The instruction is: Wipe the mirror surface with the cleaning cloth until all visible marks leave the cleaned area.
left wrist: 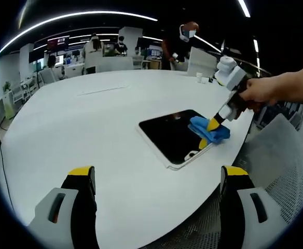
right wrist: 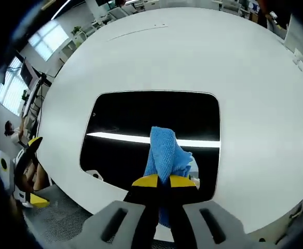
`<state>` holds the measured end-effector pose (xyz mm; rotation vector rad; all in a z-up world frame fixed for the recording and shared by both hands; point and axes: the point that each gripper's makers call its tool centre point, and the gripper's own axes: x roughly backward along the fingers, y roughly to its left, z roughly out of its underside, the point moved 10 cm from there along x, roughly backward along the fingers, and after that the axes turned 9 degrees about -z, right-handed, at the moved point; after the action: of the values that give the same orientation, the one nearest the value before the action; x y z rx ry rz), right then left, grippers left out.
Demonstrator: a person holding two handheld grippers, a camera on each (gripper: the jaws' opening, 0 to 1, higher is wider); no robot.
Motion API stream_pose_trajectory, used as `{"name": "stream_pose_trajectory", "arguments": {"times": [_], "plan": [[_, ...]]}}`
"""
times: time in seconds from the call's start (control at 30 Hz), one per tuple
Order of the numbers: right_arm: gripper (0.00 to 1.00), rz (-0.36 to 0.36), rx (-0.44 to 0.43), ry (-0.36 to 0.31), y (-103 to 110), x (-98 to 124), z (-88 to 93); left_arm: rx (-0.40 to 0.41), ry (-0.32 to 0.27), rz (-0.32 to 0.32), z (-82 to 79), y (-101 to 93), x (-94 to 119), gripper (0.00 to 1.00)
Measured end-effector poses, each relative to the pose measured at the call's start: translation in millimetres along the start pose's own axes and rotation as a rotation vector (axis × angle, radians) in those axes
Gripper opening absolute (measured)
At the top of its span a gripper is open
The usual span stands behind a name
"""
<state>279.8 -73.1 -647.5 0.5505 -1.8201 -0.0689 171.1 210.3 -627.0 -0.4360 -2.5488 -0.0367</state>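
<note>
Pinching the blue cloth point(right wrist: 164, 150) tight at the mirror's point(right wrist: 125, 114) near edge, the right gripper point(right wrist: 163, 180) has dark glass stretching ahead, while the left gripper point(left wrist: 156, 179) waits open, well apart.

We see a large open office around a wide white worktop point(left wrist: 115, 109) with a rounded edge. Long curved light strips point(left wrist: 79, 15) run over the dark ceiling. Behind the worktop stand desks with monitors point(left wrist: 58, 42) and white chairs point(left wrist: 201, 61), and some people sit or stand there. A grey mesh chair point(left wrist: 281, 161) stands close beside the worktop. Bright windows point(right wrist: 47, 41) are at one side of the room.
</note>
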Motion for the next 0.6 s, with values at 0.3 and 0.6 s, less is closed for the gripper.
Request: {"name": "stream_pose_trajectory", "arguments": {"times": [0.3,0.6], "plan": [[0.0,-0.014,0.011,0.005,3,3,8.0,-0.018,-0.084,-0.012,-24.0,-0.8,5,0.99],[0.0,-0.032,0.026,0.026,6,6,14.3,-0.003,0.006,-0.061,-4.2,-2.1,-3,0.99]]}}
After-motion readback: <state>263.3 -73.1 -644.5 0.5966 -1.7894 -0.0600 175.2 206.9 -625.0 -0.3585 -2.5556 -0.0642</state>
